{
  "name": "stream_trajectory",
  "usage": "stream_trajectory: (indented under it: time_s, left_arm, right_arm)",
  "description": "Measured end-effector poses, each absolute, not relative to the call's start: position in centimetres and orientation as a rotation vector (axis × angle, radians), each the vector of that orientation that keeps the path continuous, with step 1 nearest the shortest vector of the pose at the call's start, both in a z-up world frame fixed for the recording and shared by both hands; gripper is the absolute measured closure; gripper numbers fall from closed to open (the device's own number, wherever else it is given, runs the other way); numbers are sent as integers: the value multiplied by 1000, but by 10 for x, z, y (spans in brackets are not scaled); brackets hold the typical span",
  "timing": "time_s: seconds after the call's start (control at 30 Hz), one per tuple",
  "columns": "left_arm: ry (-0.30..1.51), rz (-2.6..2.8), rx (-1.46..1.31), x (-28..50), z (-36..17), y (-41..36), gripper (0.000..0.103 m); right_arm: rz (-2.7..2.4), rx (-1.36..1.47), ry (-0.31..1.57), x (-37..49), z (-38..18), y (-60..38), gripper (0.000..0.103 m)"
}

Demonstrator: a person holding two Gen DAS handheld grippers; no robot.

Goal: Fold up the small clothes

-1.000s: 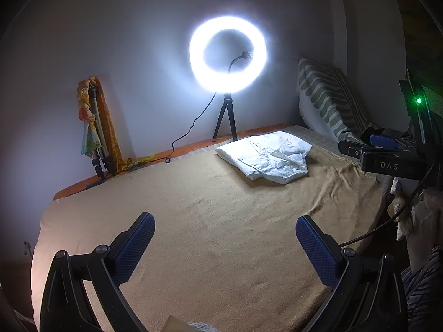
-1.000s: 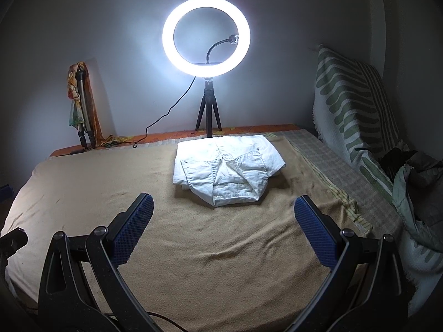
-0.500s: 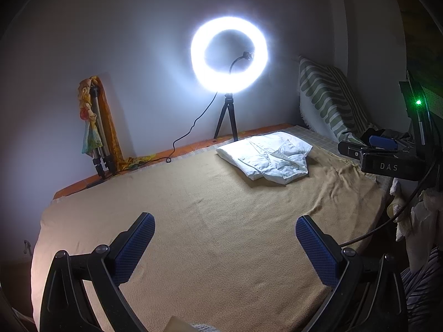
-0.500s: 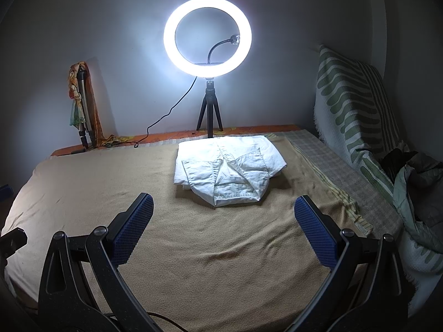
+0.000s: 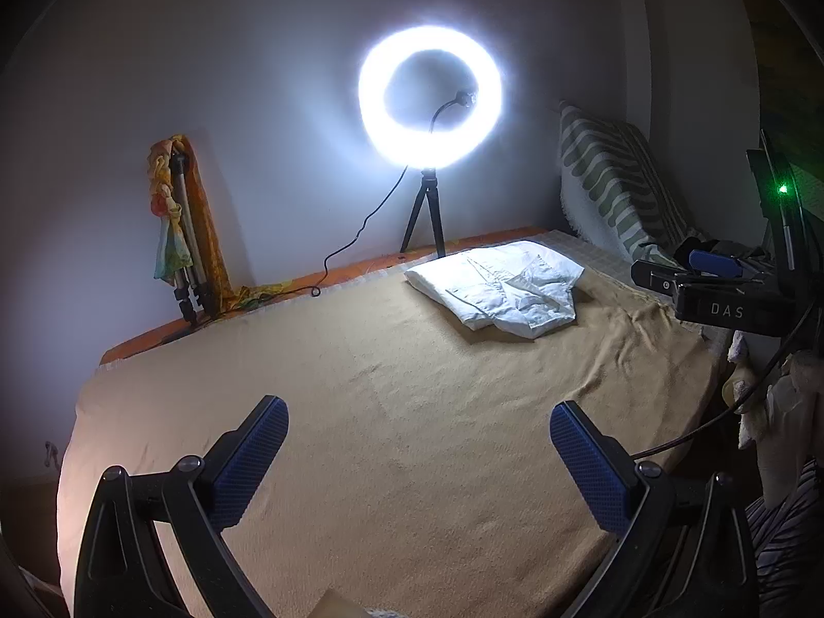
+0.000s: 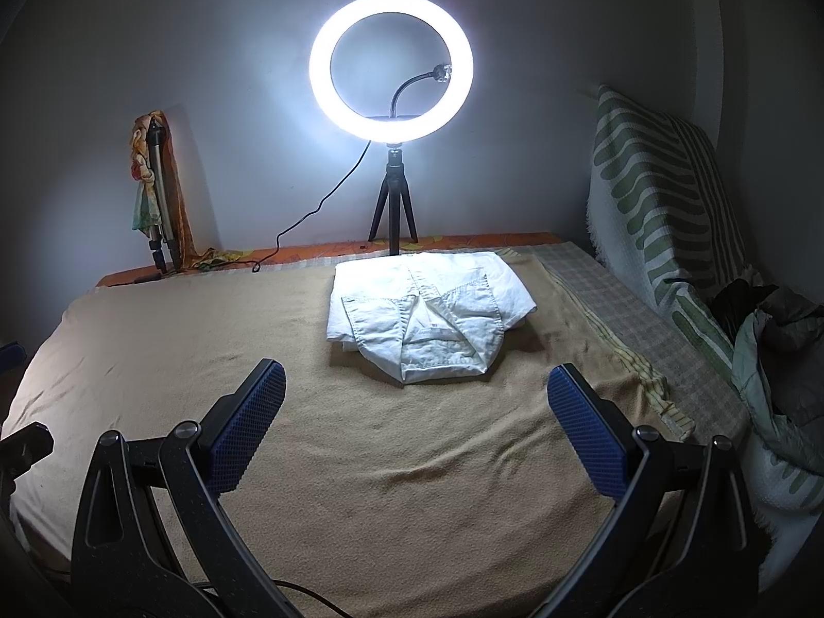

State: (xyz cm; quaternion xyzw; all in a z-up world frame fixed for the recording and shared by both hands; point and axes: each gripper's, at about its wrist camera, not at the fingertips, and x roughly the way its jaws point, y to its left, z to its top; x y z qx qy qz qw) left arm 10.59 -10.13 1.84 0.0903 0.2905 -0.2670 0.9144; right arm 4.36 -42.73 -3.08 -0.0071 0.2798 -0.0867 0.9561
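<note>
Folded white garment (image 6: 430, 316) lies on tan blanket (image 6: 360, 463) ahead of right gripper (image 6: 416, 430) and left gripper (image 5: 417, 456); both jaws spread wide, holding nothing.

Slight rightward drift of view

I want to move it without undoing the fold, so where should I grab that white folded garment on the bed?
Probably take the white folded garment by its near folded edge, coming in low over the tan blanket with the open right gripper. That edge faces the gripper, and the layers stack there.
</note>
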Motion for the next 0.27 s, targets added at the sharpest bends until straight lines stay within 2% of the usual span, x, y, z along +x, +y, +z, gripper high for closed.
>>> stream_trajectory:
  time_s: [0.27]
  left_arm:
    - [588, -552, 201, 102, 18, -97, 0]
  right_arm:
    - [-149, -35, 567, 48, -30, -423, 0]
